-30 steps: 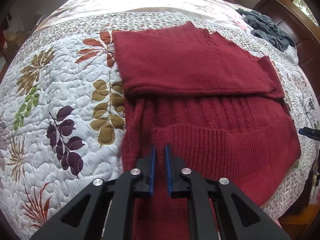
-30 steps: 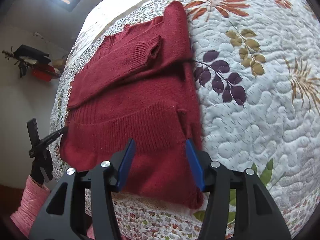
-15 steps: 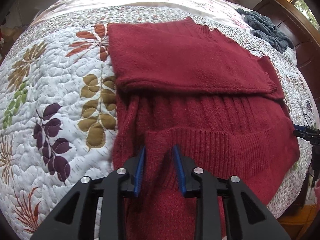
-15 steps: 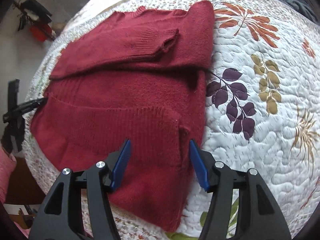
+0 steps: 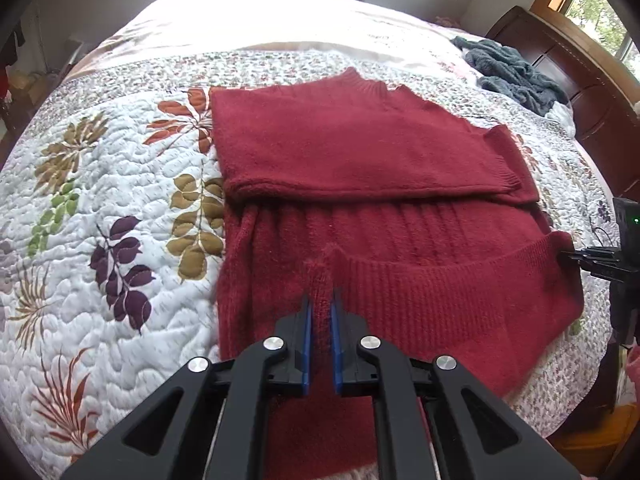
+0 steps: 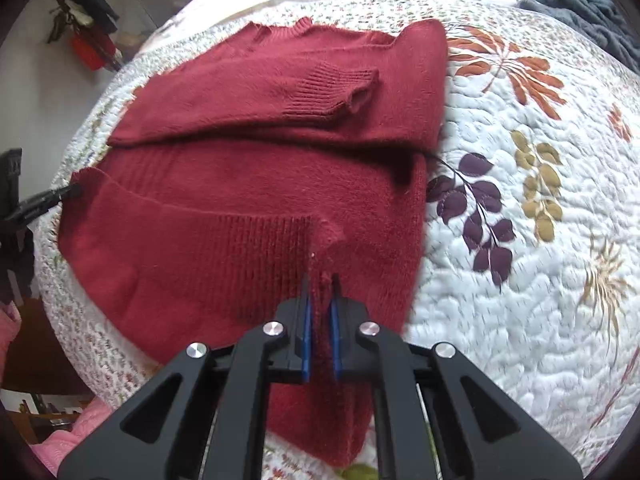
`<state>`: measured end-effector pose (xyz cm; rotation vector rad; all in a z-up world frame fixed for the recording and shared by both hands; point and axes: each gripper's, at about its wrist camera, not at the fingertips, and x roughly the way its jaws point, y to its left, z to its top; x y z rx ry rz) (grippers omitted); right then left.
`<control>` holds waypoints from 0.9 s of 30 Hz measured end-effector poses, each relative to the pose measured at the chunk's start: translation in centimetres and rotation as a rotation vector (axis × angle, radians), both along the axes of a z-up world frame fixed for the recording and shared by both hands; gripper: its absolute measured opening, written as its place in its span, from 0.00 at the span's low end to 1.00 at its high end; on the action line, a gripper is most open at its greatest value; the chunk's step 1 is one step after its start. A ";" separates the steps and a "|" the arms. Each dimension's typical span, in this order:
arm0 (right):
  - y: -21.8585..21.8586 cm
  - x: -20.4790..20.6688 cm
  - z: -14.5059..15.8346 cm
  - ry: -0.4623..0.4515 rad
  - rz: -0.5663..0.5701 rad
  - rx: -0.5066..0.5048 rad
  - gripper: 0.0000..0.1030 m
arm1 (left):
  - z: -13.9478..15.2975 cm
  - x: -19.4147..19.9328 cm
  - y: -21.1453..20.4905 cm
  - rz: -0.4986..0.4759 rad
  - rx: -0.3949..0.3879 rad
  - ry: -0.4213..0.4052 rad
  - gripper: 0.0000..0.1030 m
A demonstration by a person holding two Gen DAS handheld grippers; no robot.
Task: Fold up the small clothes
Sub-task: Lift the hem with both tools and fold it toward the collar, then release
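Red sweater (image 5: 360,152) flat on bed (image 5: 100,200); soft, limp knit. Left gripper (image 5: 320,312) and right gripper (image 6: 320,292) each pinch ribbed hem corners; hold there.

The left gripper (image 5: 320,312) is a matte black plastic frame with triangular cut-outs and four round silver screw heads. Its two fingers (image 5: 306,332) carry thin blue pads. The right gripper (image 6: 320,308) is built alike: black frame, silver screws, blue-lined fingers (image 6: 306,328).
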<state>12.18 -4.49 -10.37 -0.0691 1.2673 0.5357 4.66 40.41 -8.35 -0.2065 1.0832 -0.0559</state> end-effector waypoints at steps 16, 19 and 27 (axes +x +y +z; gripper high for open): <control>-2.6 0.9 9.0 -0.130 -0.084 0.172 0.05 | 8.7 0.8 0.1 0.057 -0.026 -0.227 0.06; -2.1 3.5 11.2 -0.175 -0.091 0.173 0.05 | 10.2 3.2 0.8 0.077 -0.048 -0.264 0.06; 0.4 13.6 14.2 -0.269 -0.128 0.109 0.05 | 12.5 13.4 3.6 0.136 -0.029 -0.347 0.06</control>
